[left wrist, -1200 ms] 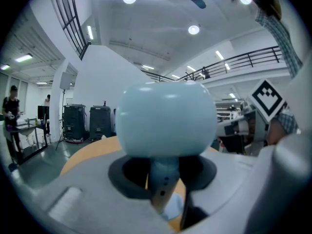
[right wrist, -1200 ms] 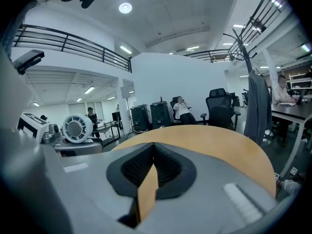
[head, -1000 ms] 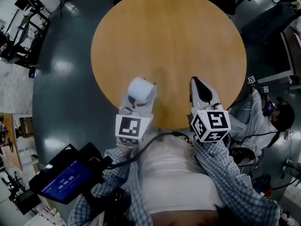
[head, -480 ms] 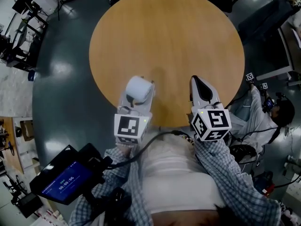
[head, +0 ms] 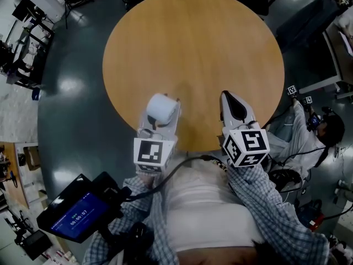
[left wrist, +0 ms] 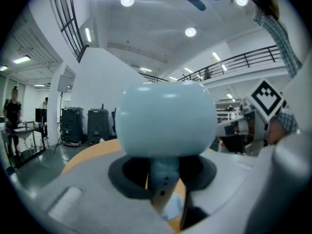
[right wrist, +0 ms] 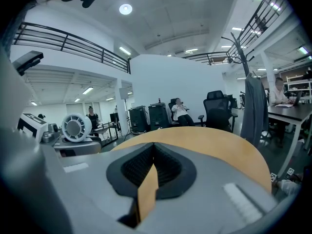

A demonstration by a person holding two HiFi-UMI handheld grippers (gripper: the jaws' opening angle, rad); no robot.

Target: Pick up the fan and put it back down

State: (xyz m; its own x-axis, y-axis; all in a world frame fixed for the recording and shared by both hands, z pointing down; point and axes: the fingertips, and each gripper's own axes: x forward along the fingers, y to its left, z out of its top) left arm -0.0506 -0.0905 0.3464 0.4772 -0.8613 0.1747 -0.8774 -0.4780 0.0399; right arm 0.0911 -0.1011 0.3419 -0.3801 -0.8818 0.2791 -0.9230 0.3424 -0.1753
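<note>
Left tongs [head: 158, 123] are clamped on the stem [left wrist: 165, 172] of the small white fan [head: 163, 107], with a pad pressing from each side. The fan's round head stands upright above my tongs, over the near edge of the round wooden bench [head: 193, 48]. I cannot tell whether its base touches the bench. Right tongs [head: 230, 98] are pressed together with nothing between them, further right along the bench's near edge.

Your small pale-blue plastic fan [head: 162, 108] has a round, drum-shaped head on a slim stem; it stands upright, its stem pinched in your left hand-held gripper [head: 159, 123], at the near edge of the round wooden counter [head: 193, 48].
</note>
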